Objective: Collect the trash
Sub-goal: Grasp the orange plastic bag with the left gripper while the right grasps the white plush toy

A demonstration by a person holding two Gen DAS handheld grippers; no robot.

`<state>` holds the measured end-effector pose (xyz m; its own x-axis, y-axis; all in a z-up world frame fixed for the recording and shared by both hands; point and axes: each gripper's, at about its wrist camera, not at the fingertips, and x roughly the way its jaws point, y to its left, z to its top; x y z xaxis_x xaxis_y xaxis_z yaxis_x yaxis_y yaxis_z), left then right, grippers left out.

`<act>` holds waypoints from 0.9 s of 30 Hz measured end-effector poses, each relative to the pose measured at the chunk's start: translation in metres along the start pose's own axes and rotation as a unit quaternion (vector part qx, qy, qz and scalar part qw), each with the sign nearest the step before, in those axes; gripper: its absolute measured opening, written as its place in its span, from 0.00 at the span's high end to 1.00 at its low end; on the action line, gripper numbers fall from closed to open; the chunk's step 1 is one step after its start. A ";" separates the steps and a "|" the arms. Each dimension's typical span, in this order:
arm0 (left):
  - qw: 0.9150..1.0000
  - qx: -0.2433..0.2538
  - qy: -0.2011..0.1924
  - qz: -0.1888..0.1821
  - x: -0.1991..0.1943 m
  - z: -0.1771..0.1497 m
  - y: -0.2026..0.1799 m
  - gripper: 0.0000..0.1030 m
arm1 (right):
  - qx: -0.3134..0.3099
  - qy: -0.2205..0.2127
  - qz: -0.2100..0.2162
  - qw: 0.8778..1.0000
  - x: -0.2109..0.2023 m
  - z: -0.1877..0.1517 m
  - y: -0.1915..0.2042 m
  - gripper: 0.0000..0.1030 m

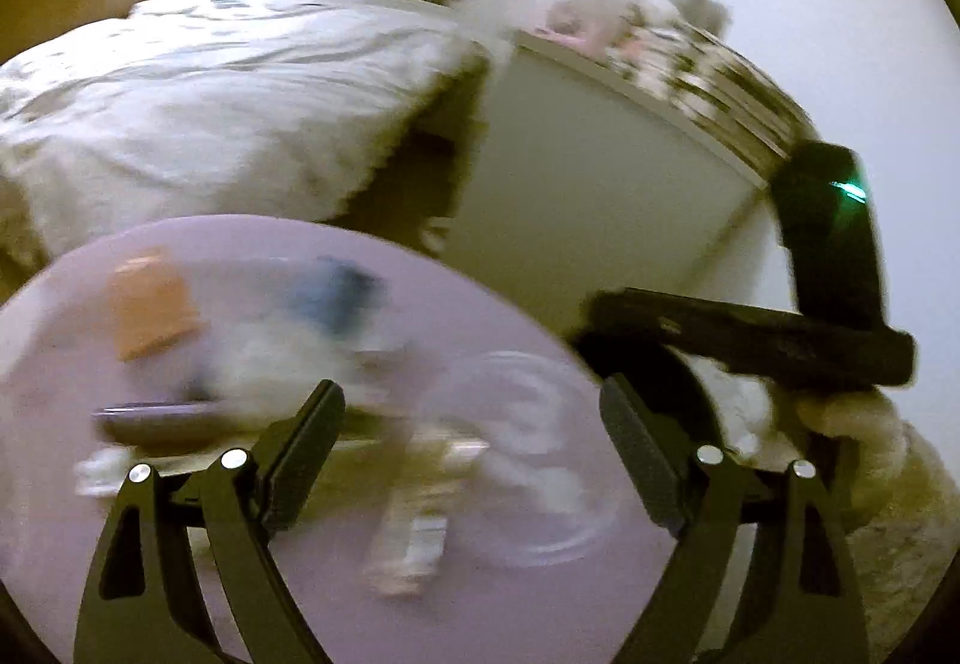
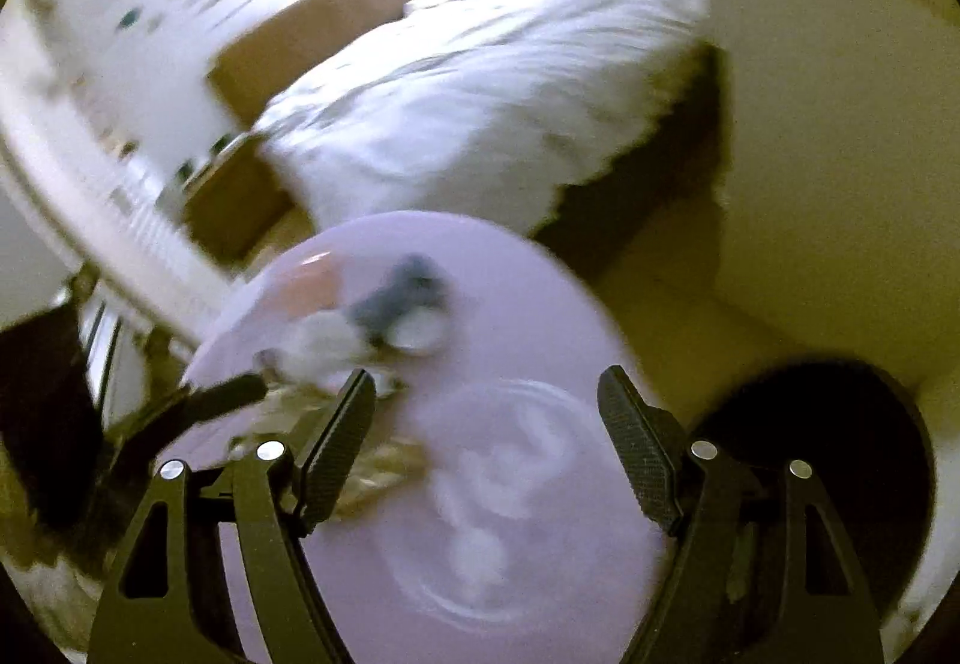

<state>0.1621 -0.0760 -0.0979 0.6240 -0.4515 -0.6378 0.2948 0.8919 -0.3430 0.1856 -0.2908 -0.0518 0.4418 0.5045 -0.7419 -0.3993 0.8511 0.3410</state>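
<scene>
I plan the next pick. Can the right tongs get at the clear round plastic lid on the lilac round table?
Probably yes. The right tongs are open and empty above the clear round plastic lid on the lilac round table; nothing lies between them, though blur hides detail.

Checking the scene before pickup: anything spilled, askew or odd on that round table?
Yes, the round lilac table is littered: an orange scrap, a blue crumpled piece, white wads and a clear plastic lid lie scattered. Motion blur hides details. Both tongs, left and right, are open and empty.
</scene>
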 end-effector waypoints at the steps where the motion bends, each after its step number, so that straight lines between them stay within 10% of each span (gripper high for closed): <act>1: 1.000 -0.015 -0.004 0.017 -0.005 0.002 0.021 0.16 | -0.019 0.005 0.006 1.000 0.009 0.004 0.017 0.26; 12: 0.992 -0.088 0.037 0.085 0.034 0.038 0.163 0.32 | -0.093 0.044 0.016 0.995 0.106 0.020 0.101 0.31; 18: 0.991 -0.082 0.053 0.091 0.058 0.040 0.178 0.52 | -0.125 0.074 -0.012 0.989 0.142 0.007 0.111 0.48; 20: 0.991 -0.083 0.055 0.090 0.063 0.043 0.177 0.76 | -0.133 0.074 -0.019 0.988 0.147 0.002 0.111 0.53; 27: 0.992 -0.086 0.029 0.086 0.048 0.035 0.167 0.81 | -0.113 0.042 0.001 0.993 0.130 0.003 0.103 0.62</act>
<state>0.2665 0.0519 -0.1613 0.6099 -0.2982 -0.7343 0.0569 0.9406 -0.3347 0.2046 -0.1369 -0.1113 0.3755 0.4843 -0.7903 -0.5743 0.7908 0.2117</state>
